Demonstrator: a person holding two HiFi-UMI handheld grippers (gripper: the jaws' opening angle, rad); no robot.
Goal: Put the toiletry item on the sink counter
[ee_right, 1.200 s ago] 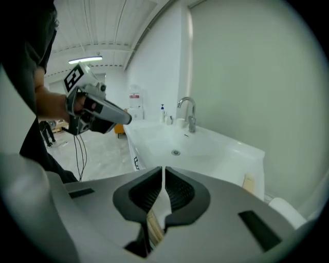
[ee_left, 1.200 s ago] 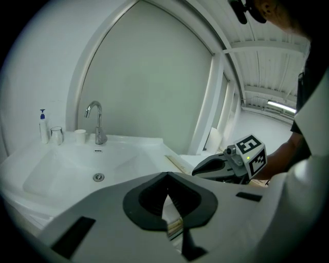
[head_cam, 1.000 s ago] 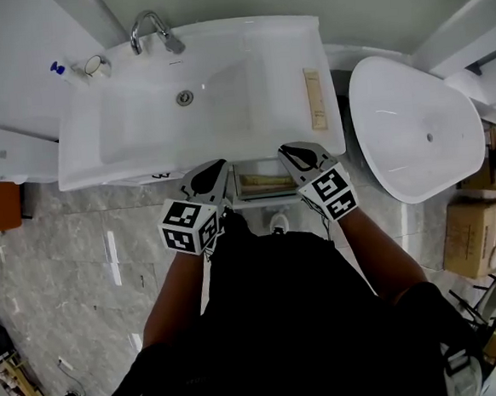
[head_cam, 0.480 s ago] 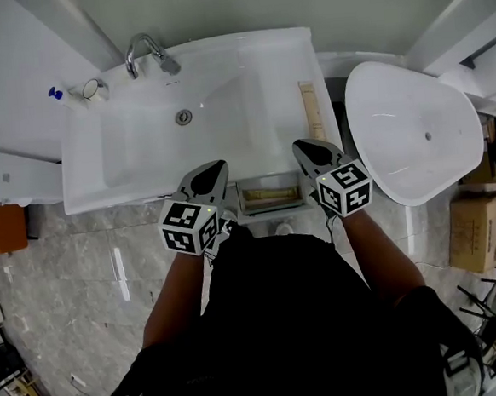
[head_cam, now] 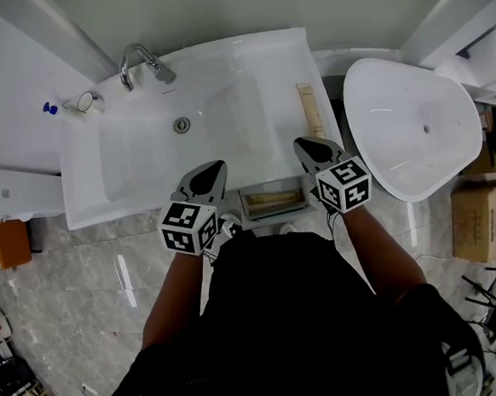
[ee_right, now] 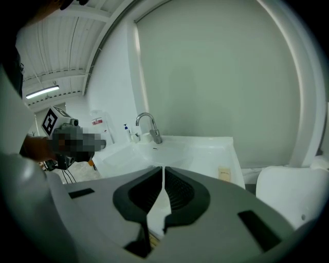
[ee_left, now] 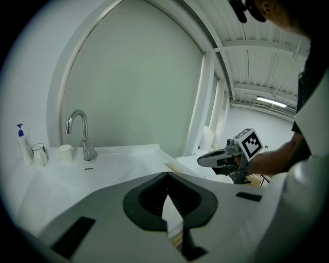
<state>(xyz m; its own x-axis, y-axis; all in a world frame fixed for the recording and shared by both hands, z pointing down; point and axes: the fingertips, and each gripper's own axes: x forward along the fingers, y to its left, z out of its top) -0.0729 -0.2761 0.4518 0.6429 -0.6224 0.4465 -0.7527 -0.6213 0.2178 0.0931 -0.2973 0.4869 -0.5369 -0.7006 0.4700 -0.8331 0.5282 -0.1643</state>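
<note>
Desk [head_cam: 262, 55], frame centre: faucet [head_cam: 139, 63] upper left; cup [head_cam: 86, 101], bottle [head_cam: 50, 108] at left corner; toiletry sachet [head_cam: 311, 111] on right rim. Drawer [head_cam: 272, 201] below front edge. Tub [head_cam: 413, 128] right.

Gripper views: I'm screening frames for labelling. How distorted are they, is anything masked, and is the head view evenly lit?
Left gripper view: heavy fisheye, black corners, straight edges bowed, faucet sharp. Right gripper view: same fisheye, mosaic patch at left. Head view: soft even light, no harsh glare on the sink.
</note>
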